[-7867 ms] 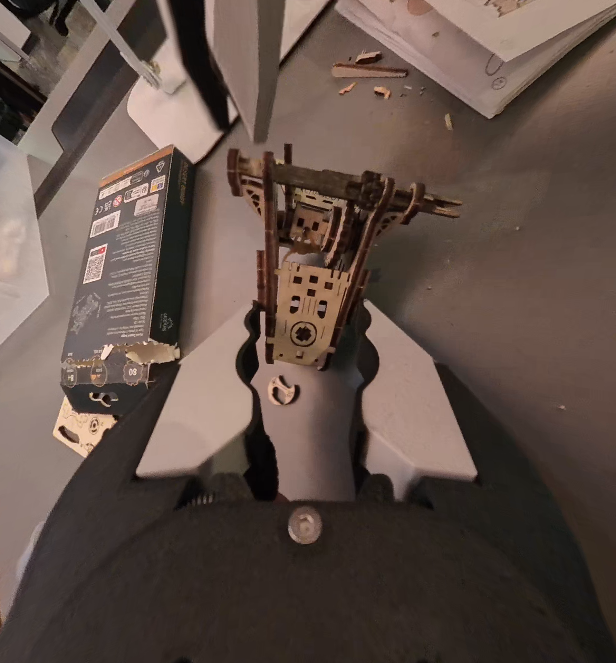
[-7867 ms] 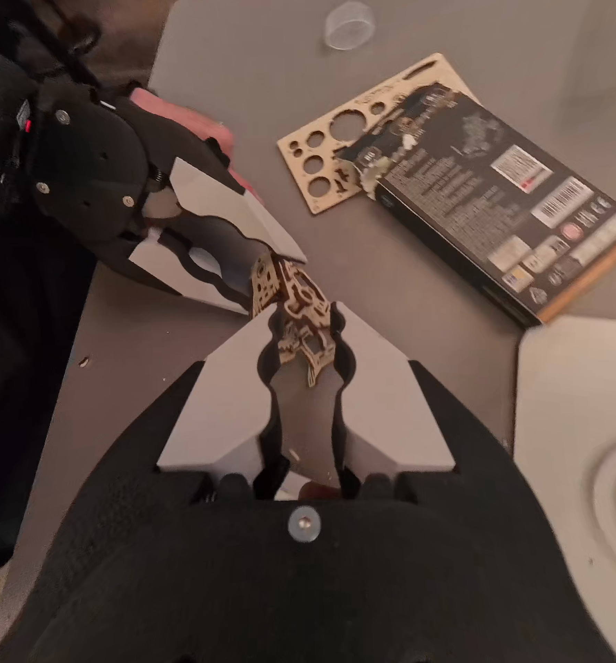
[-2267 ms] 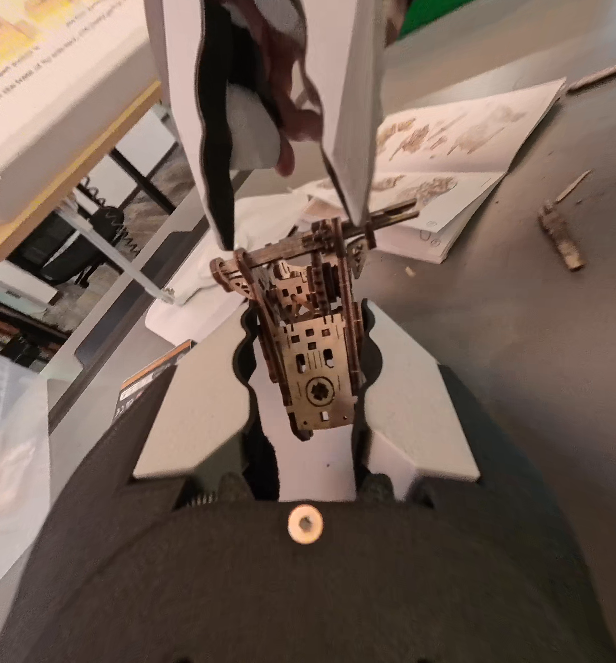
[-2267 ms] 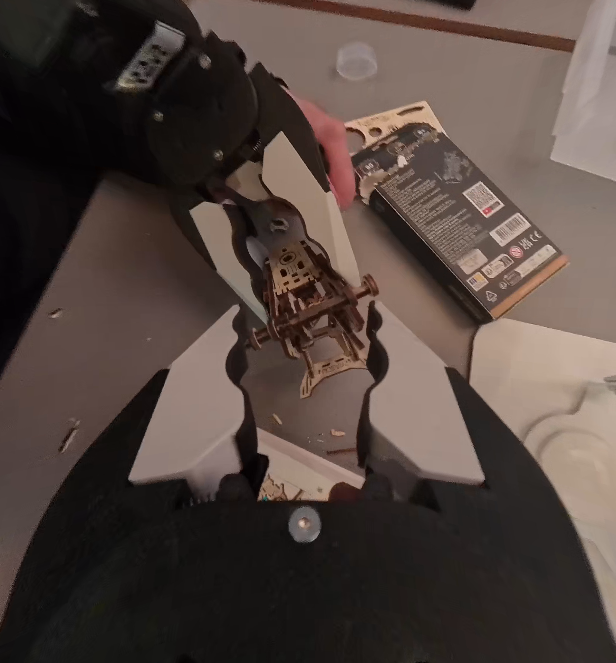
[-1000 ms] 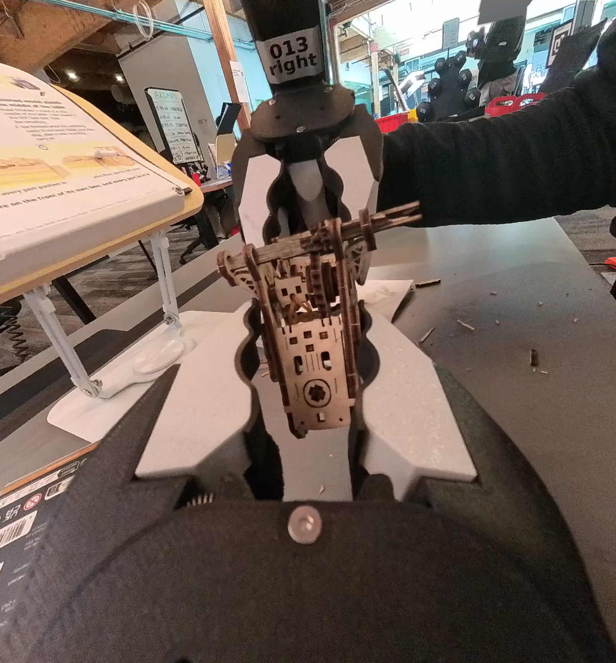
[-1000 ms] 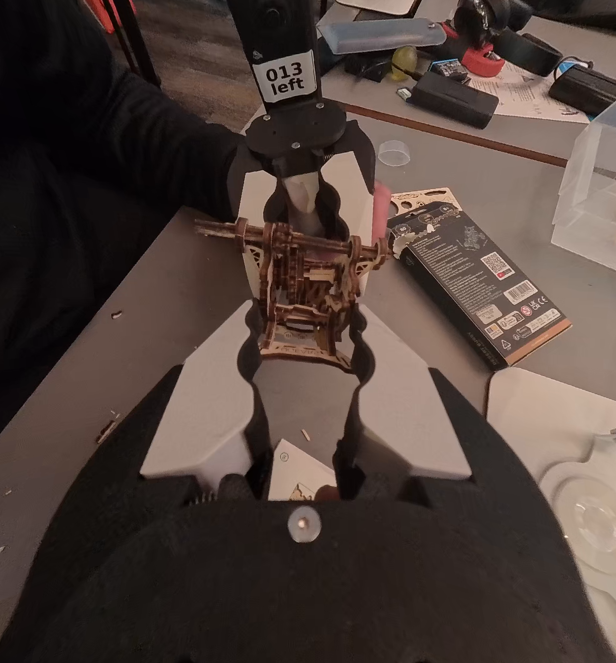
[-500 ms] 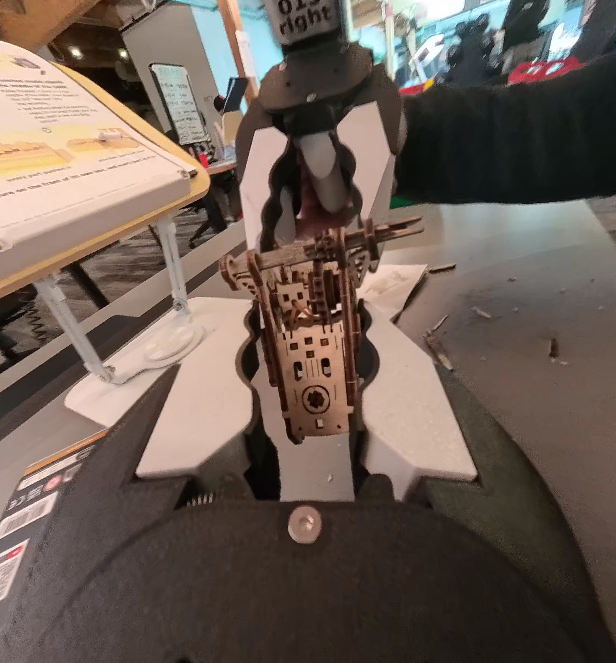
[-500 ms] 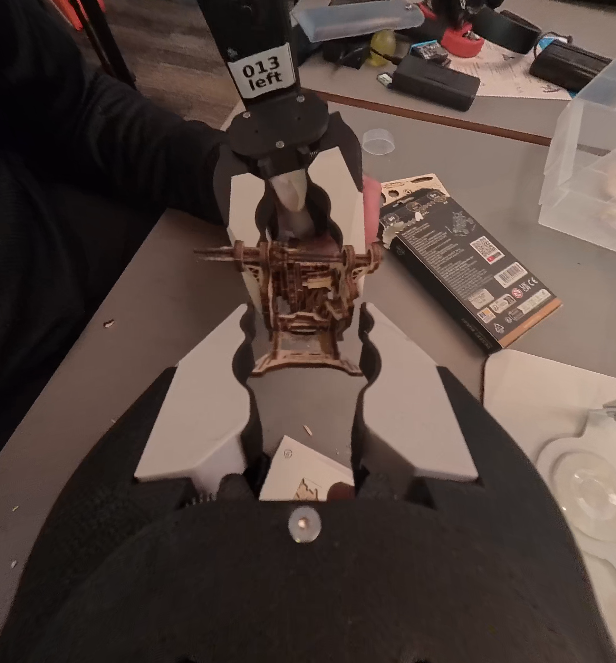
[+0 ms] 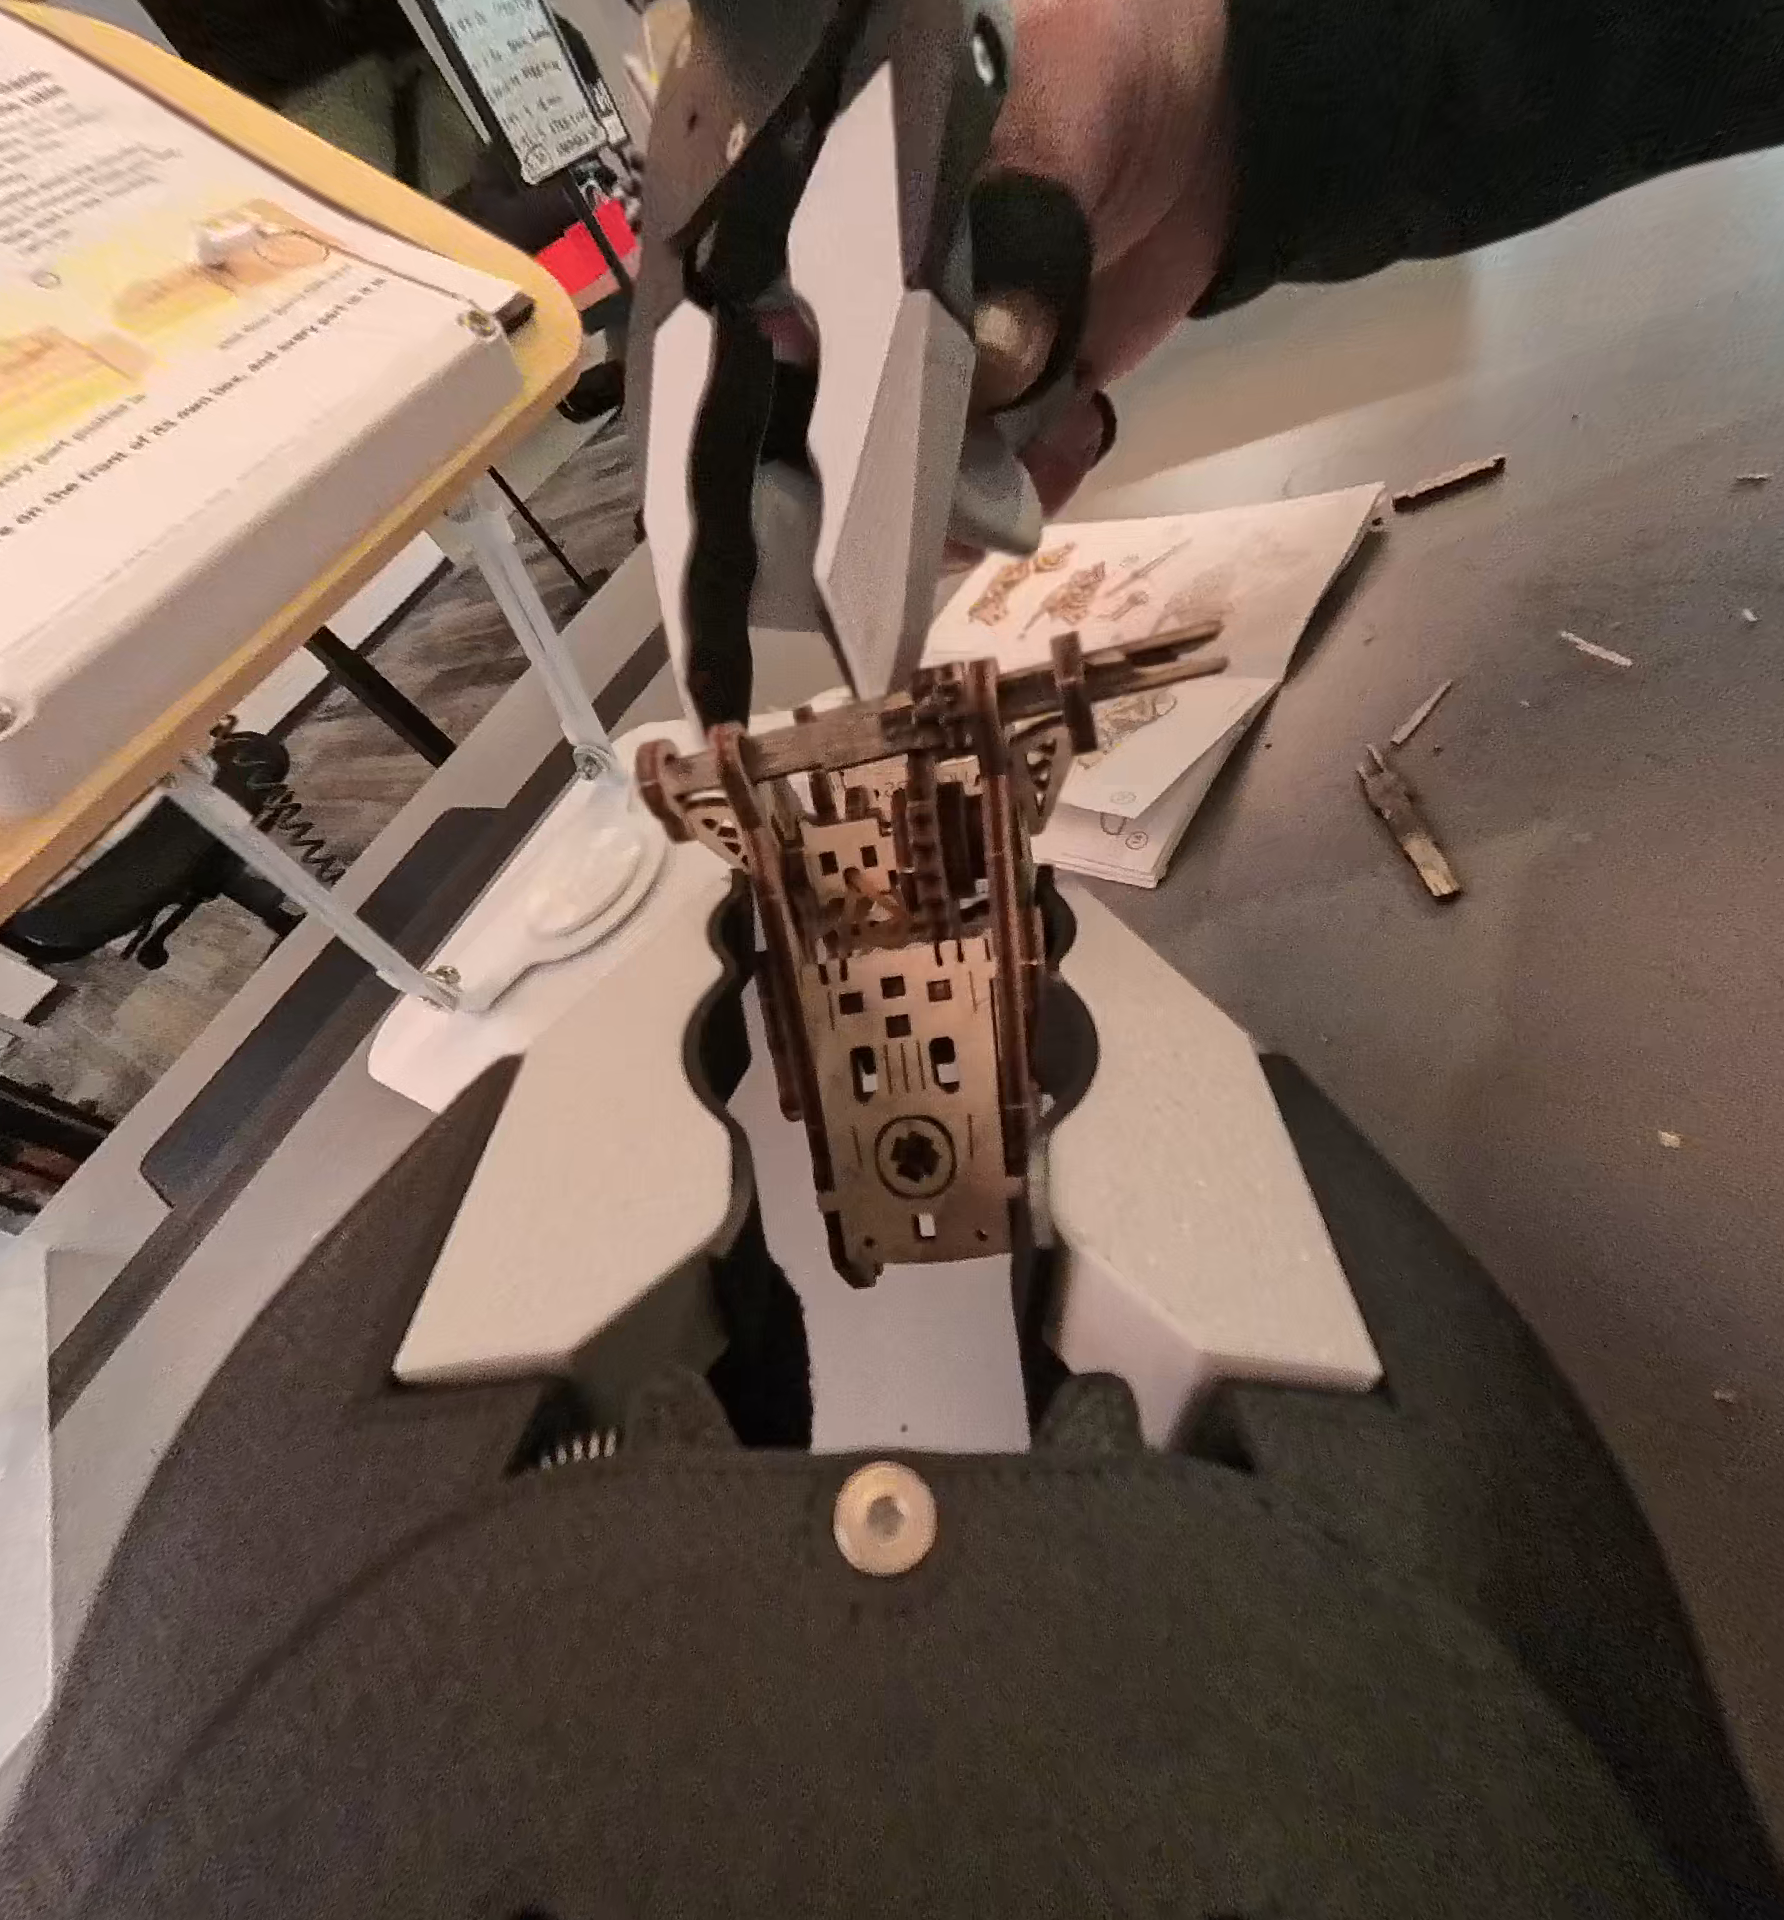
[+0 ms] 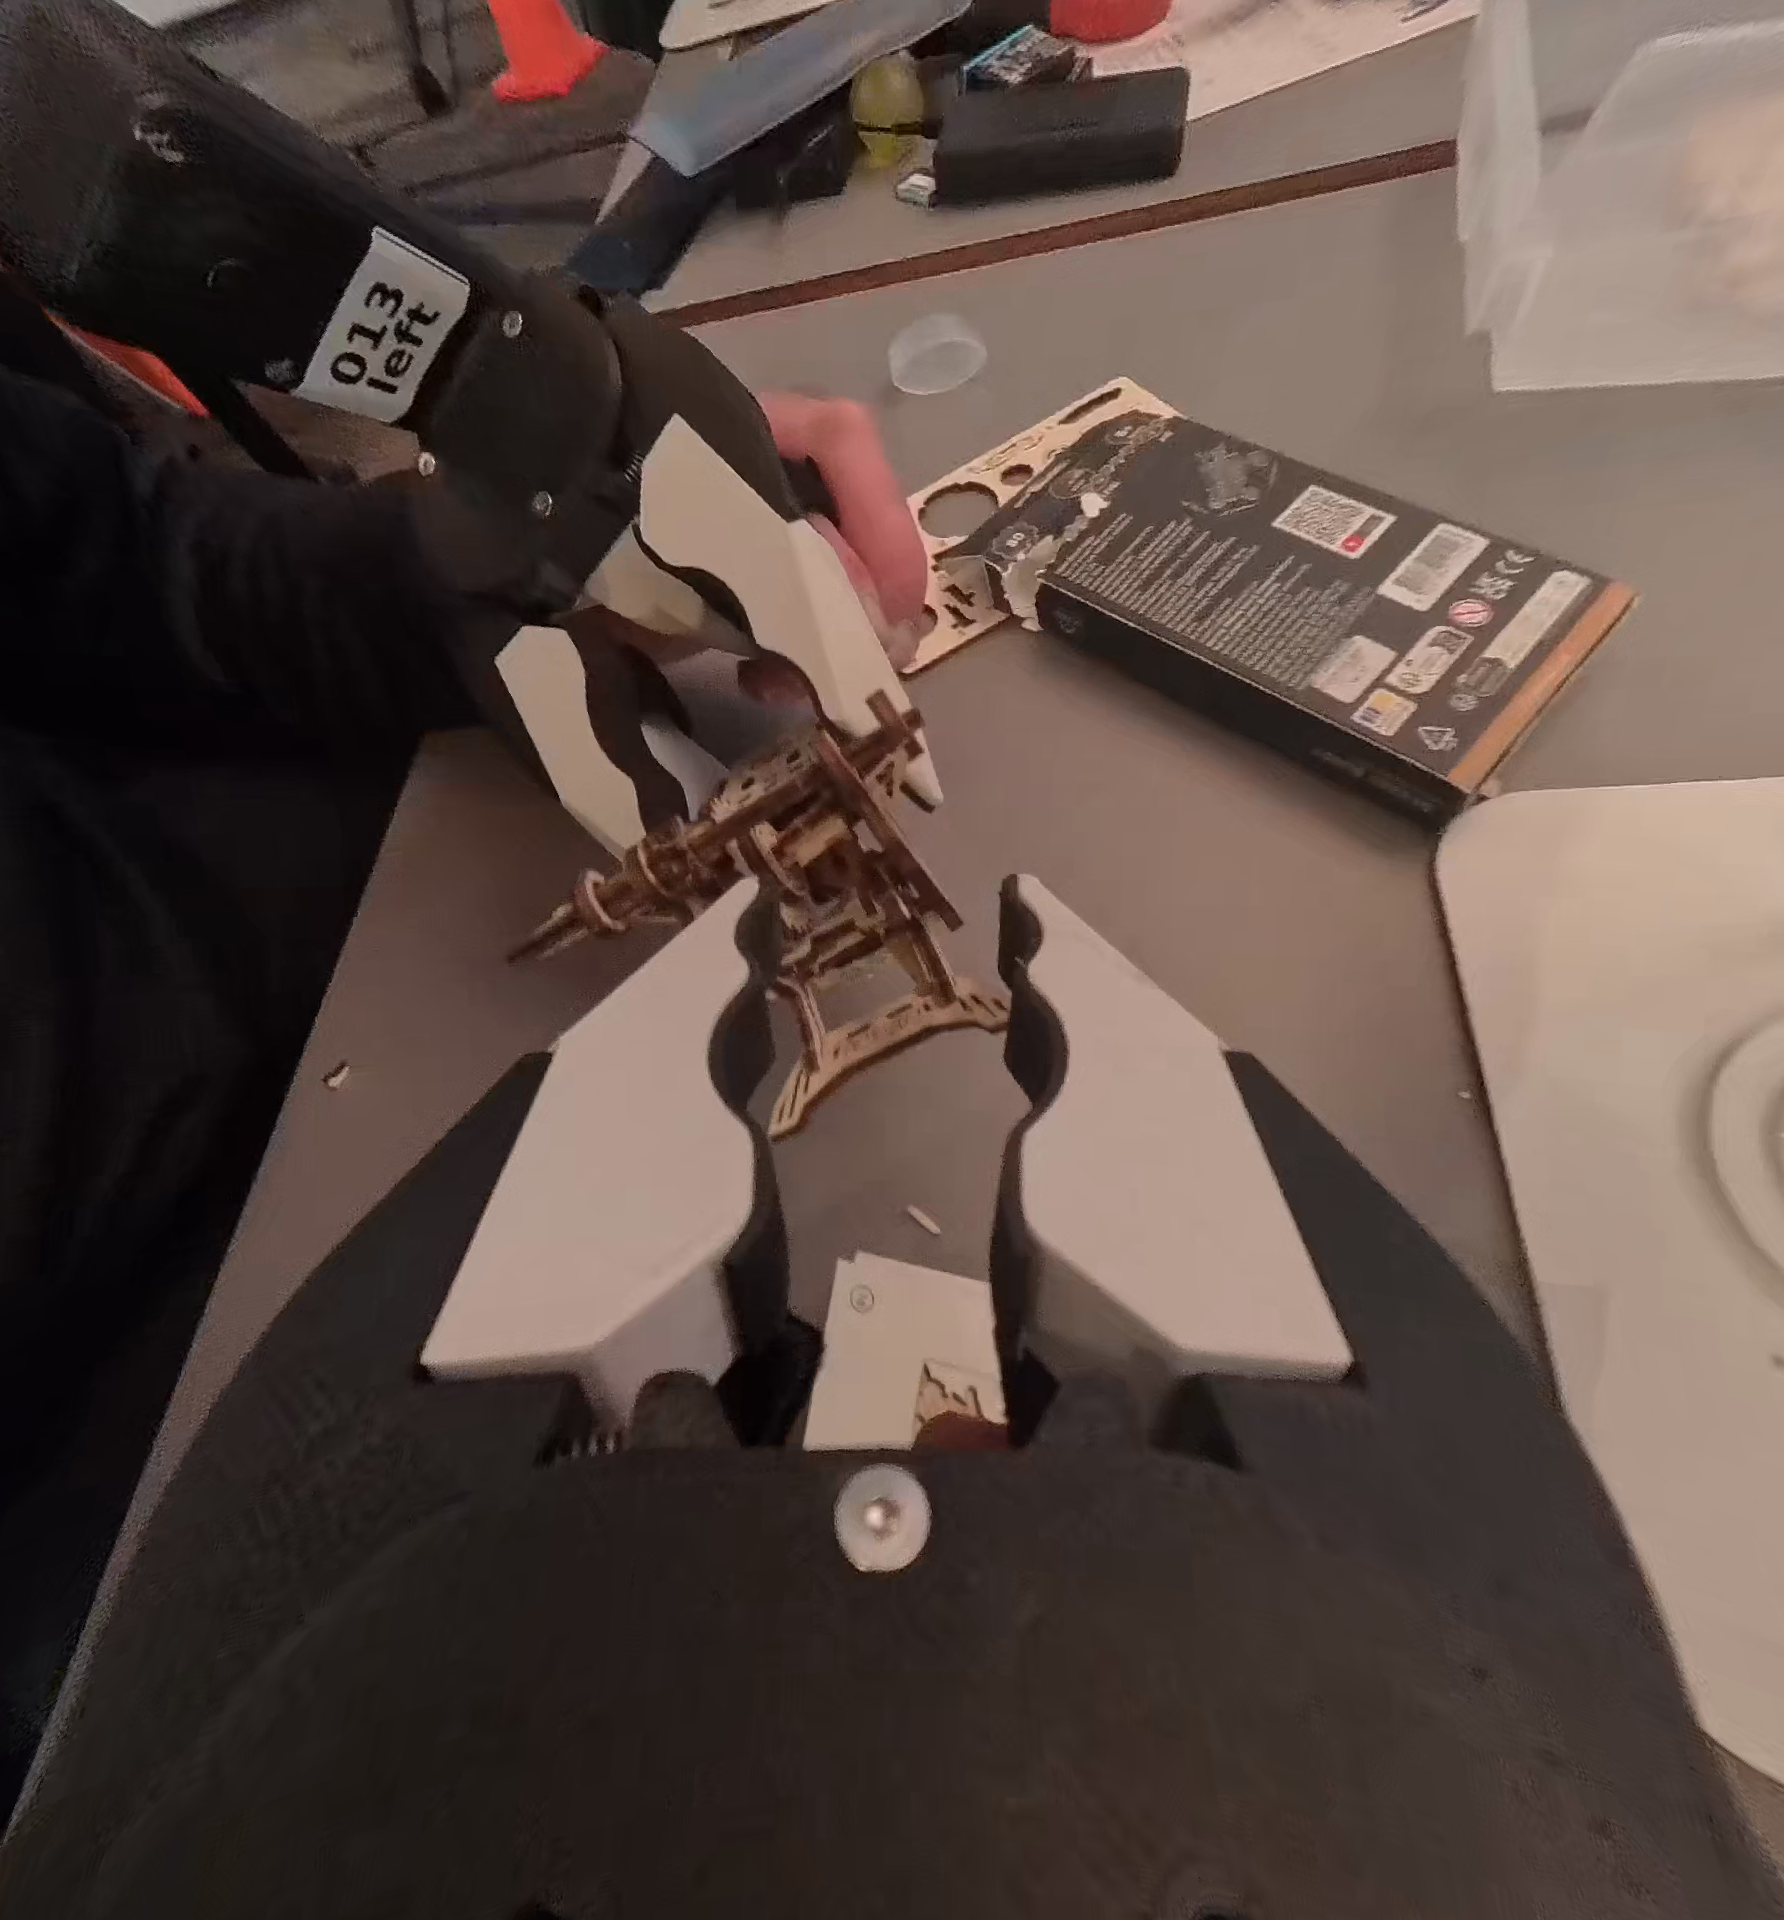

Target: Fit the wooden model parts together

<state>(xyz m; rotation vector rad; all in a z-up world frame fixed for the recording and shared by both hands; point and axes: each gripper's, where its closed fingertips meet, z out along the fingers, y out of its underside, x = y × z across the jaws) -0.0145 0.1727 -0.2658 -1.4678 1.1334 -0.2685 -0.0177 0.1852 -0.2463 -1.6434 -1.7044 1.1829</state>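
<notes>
The brown wooden model sits lengthwise between my left gripper's fingers, and both pads press on its sides; its crossbar axle sticks out past the fingertips. My right gripper meets it from the far end. The model's curved foot lies slanted between the right gripper's pads and touches both. In the left wrist view the right gripper comes down from above onto the model's far end. In the right wrist view the left gripper holds the model tilted above the grey table.
A black box lies on a wooden sheet with holes. An open booklet and wood scraps lie behind the model. A white stand with a board is at the left, with its base nearby. A clear plastic box stands farther back. The grippers are tip to tip, or close to it.
The right gripper's jaws have narrowed onto the model's foot, which stood free between them half a second ago. Both grippers have tilted and the model now lies slanted. The left grasp is unchanged.
</notes>
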